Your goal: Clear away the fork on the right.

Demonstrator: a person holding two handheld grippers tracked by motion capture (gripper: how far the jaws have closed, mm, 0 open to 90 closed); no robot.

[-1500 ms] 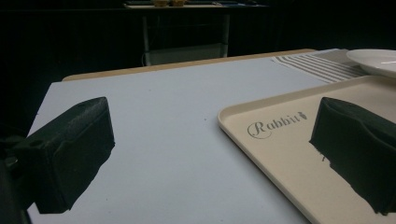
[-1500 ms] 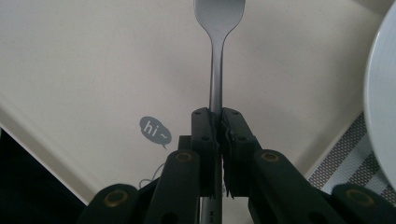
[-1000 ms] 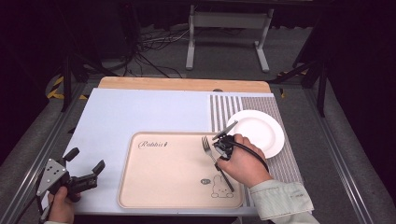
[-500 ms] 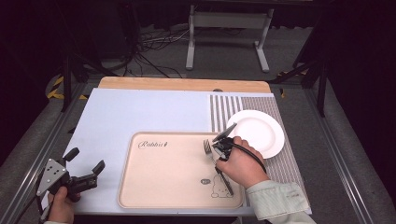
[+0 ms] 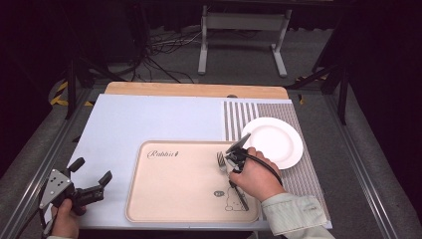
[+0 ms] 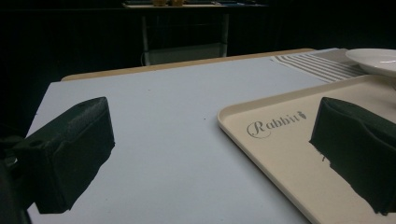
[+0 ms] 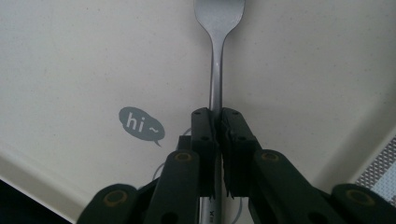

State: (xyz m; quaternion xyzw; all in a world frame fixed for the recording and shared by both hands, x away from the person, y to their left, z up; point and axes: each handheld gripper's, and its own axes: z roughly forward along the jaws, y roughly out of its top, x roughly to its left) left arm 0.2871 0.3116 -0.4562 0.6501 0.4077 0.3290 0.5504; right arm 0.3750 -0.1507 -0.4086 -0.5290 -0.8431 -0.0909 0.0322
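Right gripper (image 7: pixel 217 122) pinching a fork (image 7: pixel 217 56) handle over the beige tray (image 5: pixel 174 199) — left gripper (image 5: pixel 90 174) spread, holding nothing

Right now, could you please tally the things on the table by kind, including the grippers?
Beige rectangular tray with rabbit print: 1
Round white plate: 1
Silver metal fork, clamped in the right gripper: 1
Grey striped placemat: 1
Black two-jaw grippers, counting the open left gripper: 2
Total: 6
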